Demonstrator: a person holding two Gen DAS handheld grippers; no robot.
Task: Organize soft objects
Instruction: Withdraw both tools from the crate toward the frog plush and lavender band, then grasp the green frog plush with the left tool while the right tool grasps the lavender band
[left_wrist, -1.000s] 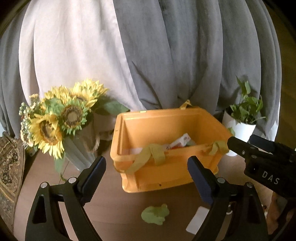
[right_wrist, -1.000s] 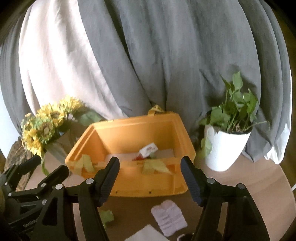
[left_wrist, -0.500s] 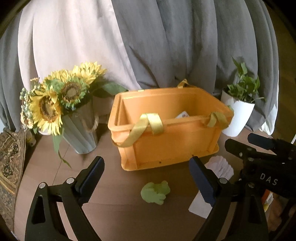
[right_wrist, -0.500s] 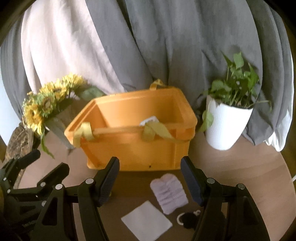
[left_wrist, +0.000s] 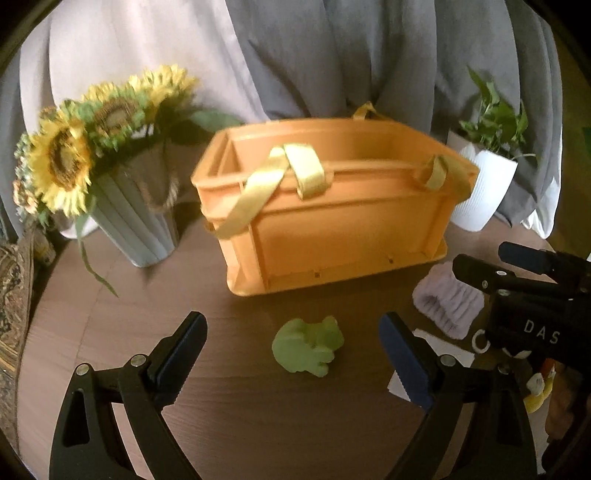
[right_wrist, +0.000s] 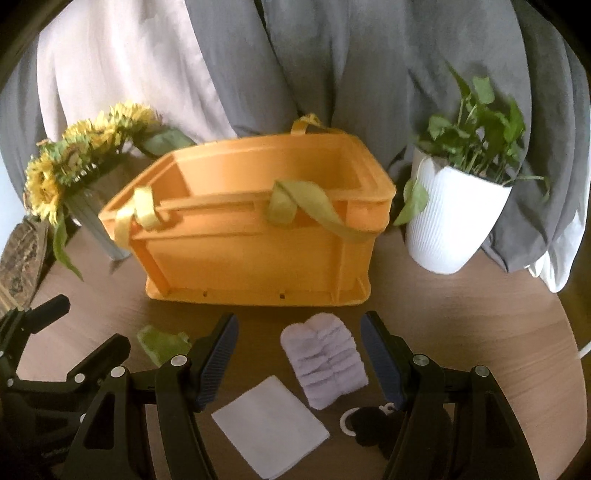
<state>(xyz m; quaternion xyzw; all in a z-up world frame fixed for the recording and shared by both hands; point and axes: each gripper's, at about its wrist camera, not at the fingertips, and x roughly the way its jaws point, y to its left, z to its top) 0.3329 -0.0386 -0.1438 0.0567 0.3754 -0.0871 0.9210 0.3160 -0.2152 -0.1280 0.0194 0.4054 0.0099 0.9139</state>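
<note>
An orange crate (left_wrist: 332, 218) with yellow-green straps stands on the round wooden table; it also shows in the right wrist view (right_wrist: 258, 225). A green soft toy (left_wrist: 308, 347) lies in front of it, between the fingers of my open, empty left gripper (left_wrist: 291, 354). A lilac ribbed cloth (right_wrist: 325, 363) lies between the fingers of my open, empty right gripper (right_wrist: 299, 354). A white folded cloth (right_wrist: 269, 424) and a small black item with a white ring (right_wrist: 364, 421) lie nearer. The green toy (right_wrist: 162, 341) sits to the left in the right wrist view.
A sunflower bouquet in a grey vase (left_wrist: 140, 221) stands left of the crate. A white pot with a green plant (right_wrist: 454, 218) stands at the right. Grey and white curtains hang behind. The table edge (right_wrist: 569, 354) curves at the right.
Both grippers have dropped lower and tilted down toward the table. The crate now sits higher in view and its inside is hidden. The toy and cloths look larger and closer.
</note>
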